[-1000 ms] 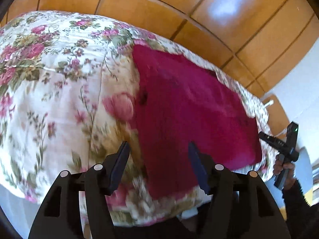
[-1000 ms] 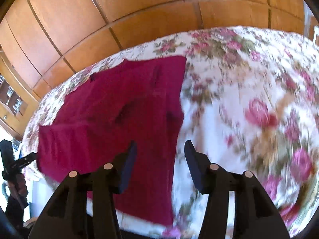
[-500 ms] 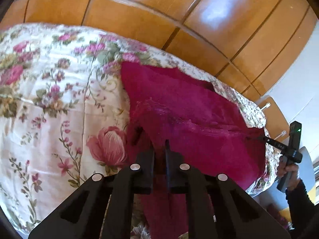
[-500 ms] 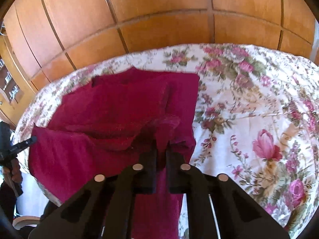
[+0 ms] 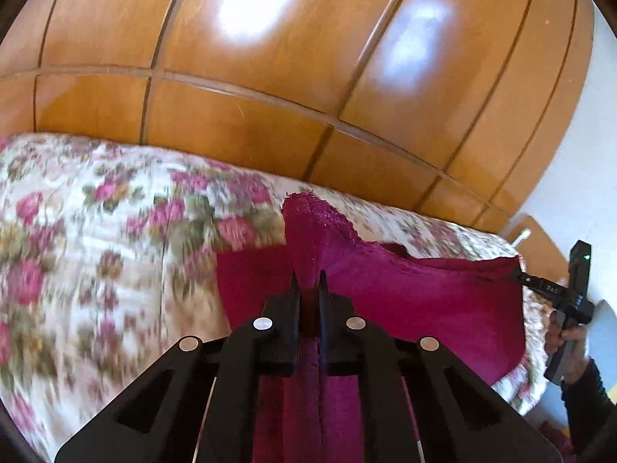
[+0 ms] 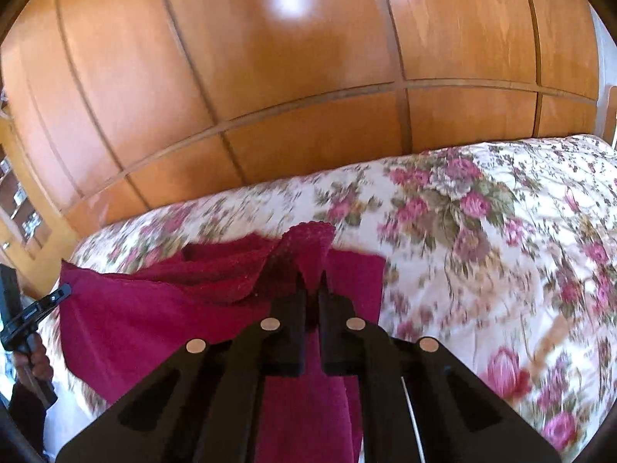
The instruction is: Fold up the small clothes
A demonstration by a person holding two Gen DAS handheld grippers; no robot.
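A magenta cloth lies on a floral bedspread. My left gripper is shut on one near corner of the cloth and holds it lifted, so a flap stands above the fingers. My right gripper is shut on the other near corner of the cloth, also lifted. The near edge hangs stretched between the two grippers. The right gripper also shows at the right edge of the left wrist view, the left gripper at the left edge of the right wrist view.
The floral bedspread covers the bed. A glossy wooden panelled wardrobe rises right behind the bed. A wooden piece of furniture stands at the far right, shelves at the far left.
Both grippers went from open over the flat cloth to shut on its near corners, then lifted them up and toward the far side. The near edge has risen off the bed.
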